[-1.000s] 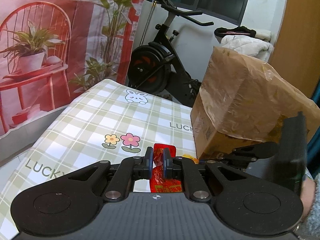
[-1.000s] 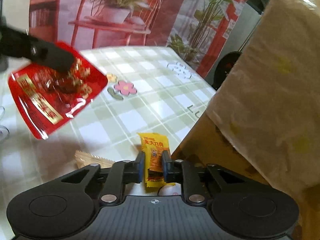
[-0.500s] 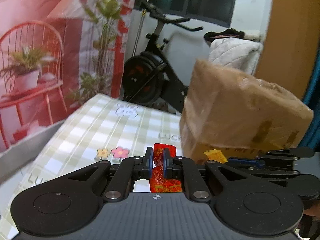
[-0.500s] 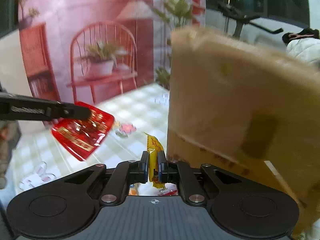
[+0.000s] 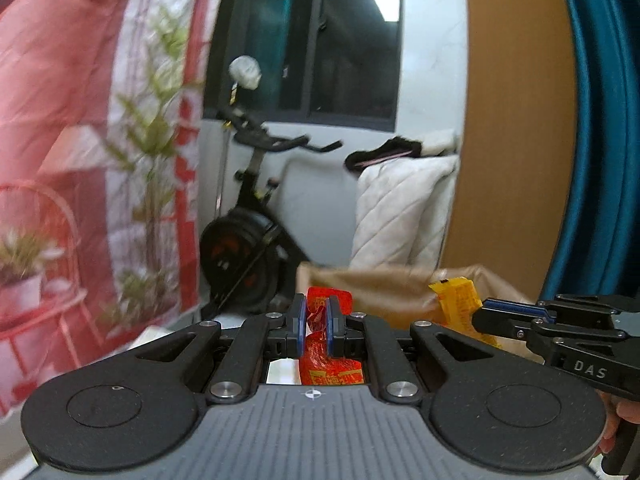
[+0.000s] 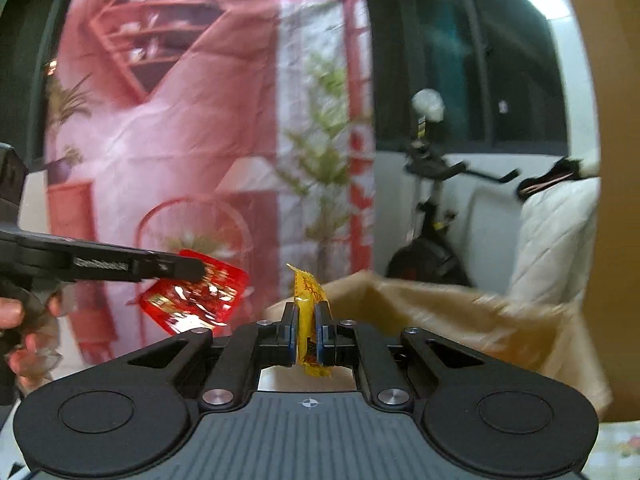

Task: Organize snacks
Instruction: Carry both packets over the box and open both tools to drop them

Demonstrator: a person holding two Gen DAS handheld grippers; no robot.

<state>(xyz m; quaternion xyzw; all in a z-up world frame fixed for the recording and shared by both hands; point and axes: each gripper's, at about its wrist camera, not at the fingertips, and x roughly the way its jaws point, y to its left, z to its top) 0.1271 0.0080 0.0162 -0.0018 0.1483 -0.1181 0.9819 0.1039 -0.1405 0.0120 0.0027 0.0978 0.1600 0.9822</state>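
Note:
My left gripper is shut on a red snack packet, held up in the air; the packet also shows in the right wrist view. My right gripper is shut on a yellow snack packet, also seen in the left wrist view. Both packets are level with the top rim of the brown cardboard box, whose paper-lined opening lies just ahead and to the right in the right wrist view.
An exercise bike stands behind the box. A white quilted cover lies against the wooden panel. A pink printed backdrop hangs at the left. A corner of the checked tablecloth shows low right.
Both grippers have risen from table height, each carrying its packet, up to the level of the box's top rim. The table has dropped out of sight below.

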